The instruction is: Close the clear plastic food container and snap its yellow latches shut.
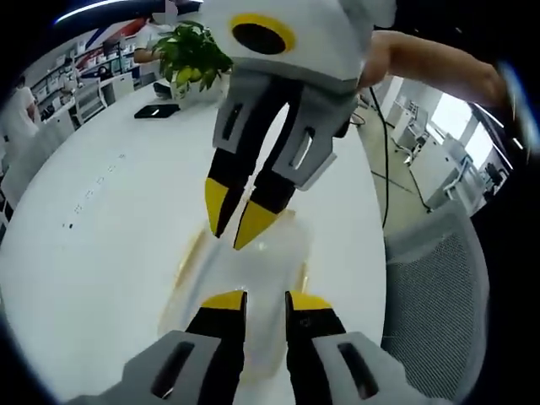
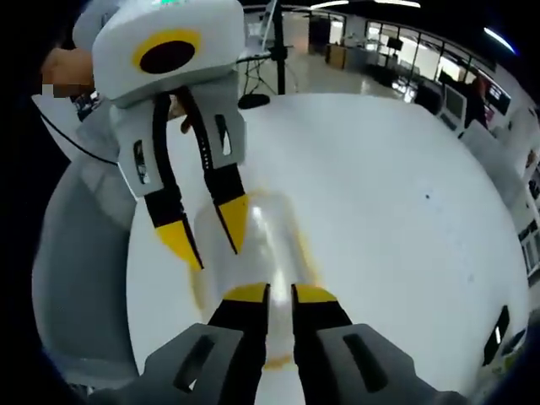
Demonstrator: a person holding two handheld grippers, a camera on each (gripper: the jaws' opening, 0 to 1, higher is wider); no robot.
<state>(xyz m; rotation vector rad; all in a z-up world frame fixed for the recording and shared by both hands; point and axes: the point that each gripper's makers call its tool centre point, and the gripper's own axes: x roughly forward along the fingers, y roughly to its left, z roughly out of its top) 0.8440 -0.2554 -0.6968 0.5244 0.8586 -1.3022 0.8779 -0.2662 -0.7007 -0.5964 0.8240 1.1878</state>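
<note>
The clear container (image 1: 253, 270) lies mid-frame on the white table (image 1: 101, 219), its long axis running between the 2 facing grippers. Left gripper (image 1: 265, 301) and right gripper (image 2: 279, 293), jaws nearly together, hover at opposite ends, grasping nothing visible.

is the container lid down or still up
Down: the lid lies flat over the container on the table. Cannot tell whether the yellow latches are snapped; blur hides them.

The left tool (image 1: 266, 297) is pointing forward with its jaws nearly together, a thin gap showing between the yellow tips. The right tool (image 2: 280, 293) is facing it from opposite, jaws likewise nearly closed. A bare forearm (image 1: 430, 63) is reaching in behind the right tool.
</note>
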